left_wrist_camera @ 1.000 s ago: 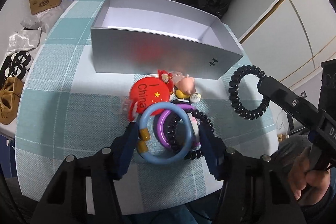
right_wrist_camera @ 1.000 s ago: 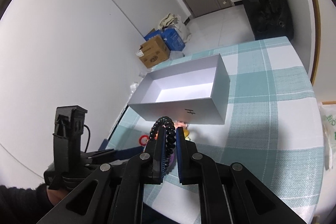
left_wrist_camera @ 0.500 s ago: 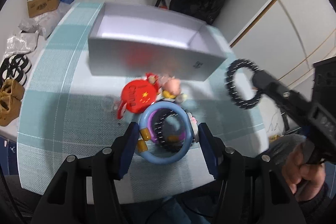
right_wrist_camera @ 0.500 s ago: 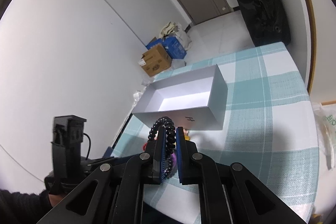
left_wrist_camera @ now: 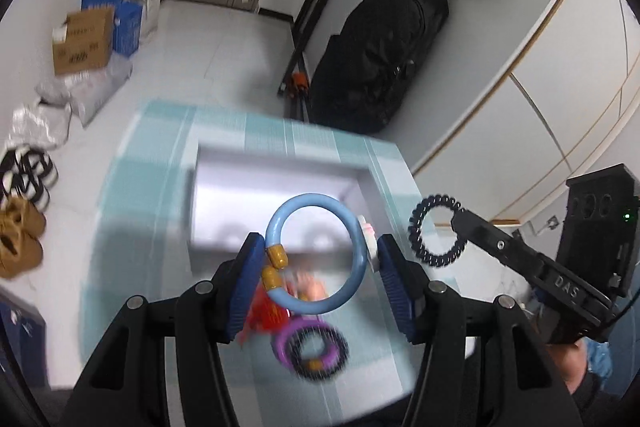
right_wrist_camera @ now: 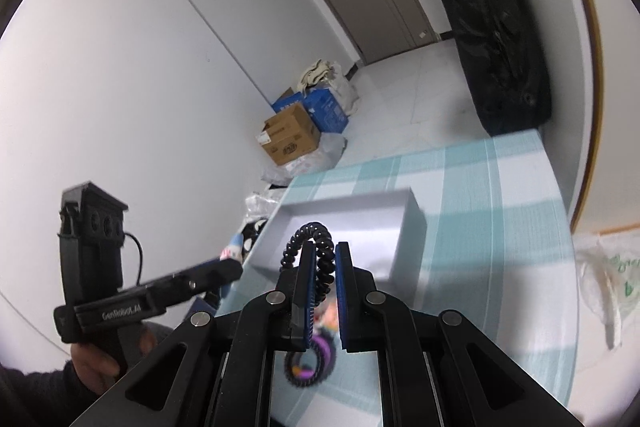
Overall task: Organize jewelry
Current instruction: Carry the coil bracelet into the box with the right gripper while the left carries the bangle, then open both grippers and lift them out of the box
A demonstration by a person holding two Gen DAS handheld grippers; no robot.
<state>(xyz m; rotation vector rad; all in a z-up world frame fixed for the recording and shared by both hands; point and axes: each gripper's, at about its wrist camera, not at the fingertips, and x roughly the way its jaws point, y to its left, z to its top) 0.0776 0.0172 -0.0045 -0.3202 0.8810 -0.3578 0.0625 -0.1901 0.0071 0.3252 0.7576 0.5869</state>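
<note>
Teal-checked tablecloth (left_wrist_camera: 152, 187) bears a grey box (left_wrist_camera: 276, 187); left tool (left_wrist_camera: 316, 259) grips blue ring (left_wrist_camera: 316, 255), right tool (right_wrist_camera: 322, 267) black coil (right_wrist_camera: 316, 247)

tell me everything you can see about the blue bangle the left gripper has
The blue bangle is a smooth, glossy, pale blue ring, plastic by its look, with two amber-yellow beads on its left side. It is lifted clear of the checked tablecloth, facing the camera, clamped across its width by the left gripper, whose blue pads press its sides. Something small and white-pink sits at its right edge, blurred.
</note>
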